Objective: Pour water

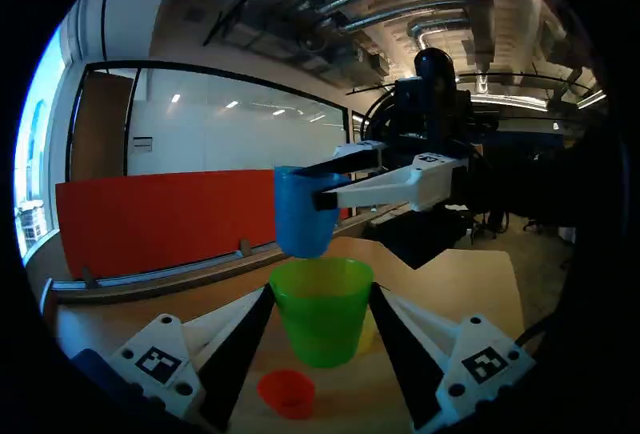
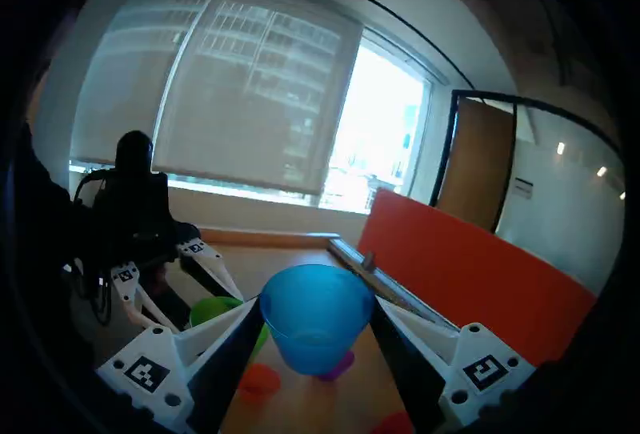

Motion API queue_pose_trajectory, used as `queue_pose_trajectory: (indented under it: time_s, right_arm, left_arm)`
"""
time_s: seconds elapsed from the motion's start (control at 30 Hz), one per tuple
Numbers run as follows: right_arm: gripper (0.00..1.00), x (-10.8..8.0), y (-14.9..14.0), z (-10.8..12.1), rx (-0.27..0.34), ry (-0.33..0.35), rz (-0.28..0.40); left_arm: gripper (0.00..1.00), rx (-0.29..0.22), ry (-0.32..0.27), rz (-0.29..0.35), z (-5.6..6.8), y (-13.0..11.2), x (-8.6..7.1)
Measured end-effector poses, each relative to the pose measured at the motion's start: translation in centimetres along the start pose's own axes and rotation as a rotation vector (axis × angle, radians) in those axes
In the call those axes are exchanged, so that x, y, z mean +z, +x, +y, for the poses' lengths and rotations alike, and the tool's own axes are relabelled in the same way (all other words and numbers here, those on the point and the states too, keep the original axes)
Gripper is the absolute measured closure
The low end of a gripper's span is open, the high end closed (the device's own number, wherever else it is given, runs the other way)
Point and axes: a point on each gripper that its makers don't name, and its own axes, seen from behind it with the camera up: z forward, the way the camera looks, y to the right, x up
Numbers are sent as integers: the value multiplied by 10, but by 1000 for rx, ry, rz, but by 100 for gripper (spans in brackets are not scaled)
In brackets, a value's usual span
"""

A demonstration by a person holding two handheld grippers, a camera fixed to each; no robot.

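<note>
in the left gripper view one small red cup point(image 1: 286, 392) stands on the wooden table point(image 1: 468, 282). the left gripper point(image 1: 322, 294) is clamped on a smooth, tapered green cup point(image 1: 322, 326). just above its rim hangs one blue cup point(image 1: 302, 214), pinched by the right gripper point(image 1: 316, 184). the right gripper view adds a small purple cup point(image 2: 342, 366).

**Two plastic cups, tapered, translucent**

Blue cup point(image 1: 302, 214): is hanging roughly upright, gripped between jaws, its base just above the other's rim.
Green cup point(image 1: 322, 318): is sitting upright between jaws, mouth up, directly beneath.
</note>
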Motion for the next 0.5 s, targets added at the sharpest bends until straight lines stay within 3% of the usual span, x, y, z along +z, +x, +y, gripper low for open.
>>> queue_pose_trajectory:
  time_s: [0.5]
  right_arm:
    - [8,-5,-14,-6,79,13,-26]
  left_arm:
    - [15,1,1,-19,-1,-5,-3]
